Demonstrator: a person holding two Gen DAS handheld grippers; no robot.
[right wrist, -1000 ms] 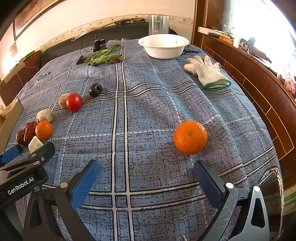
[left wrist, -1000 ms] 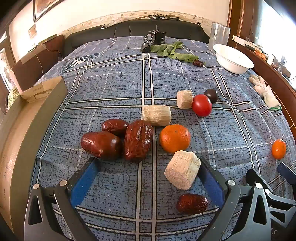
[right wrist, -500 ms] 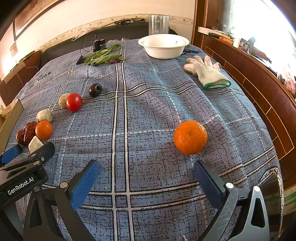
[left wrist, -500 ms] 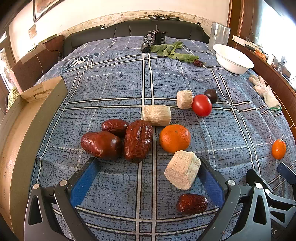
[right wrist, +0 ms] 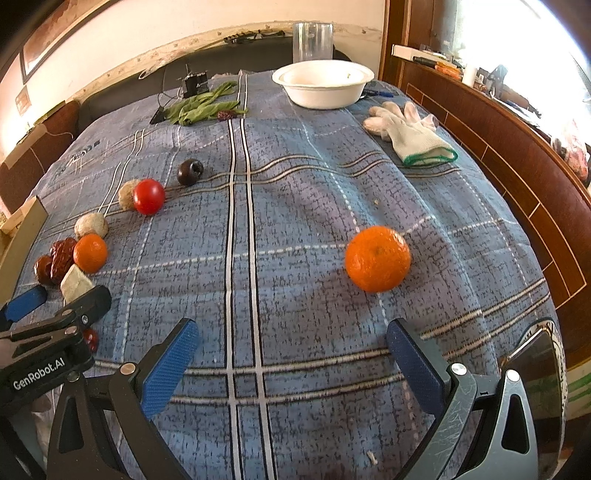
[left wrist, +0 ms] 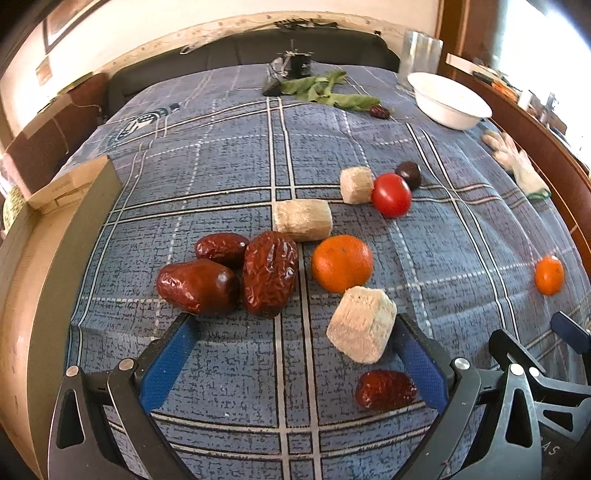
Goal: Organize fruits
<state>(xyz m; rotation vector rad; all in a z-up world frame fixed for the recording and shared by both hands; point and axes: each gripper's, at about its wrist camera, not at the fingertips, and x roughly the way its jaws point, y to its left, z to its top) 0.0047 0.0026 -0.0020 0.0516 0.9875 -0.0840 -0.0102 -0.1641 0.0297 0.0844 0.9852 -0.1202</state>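
My left gripper is open and empty, low over the blue plaid cloth. Ahead of it lie three red dates, an orange, and pale cut blocks. A small date lies by its right finger. Further off are a red tomato and a dark fruit. My right gripper is open and empty, just short of a lone orange. The fruit cluster shows at far left in the right wrist view.
A white bowl and a clear glass stand at the back. White gloves lie at right. Green leaves and a small black device lie at the far end. A cardboard box borders the left. A wooden ledge runs along the right.
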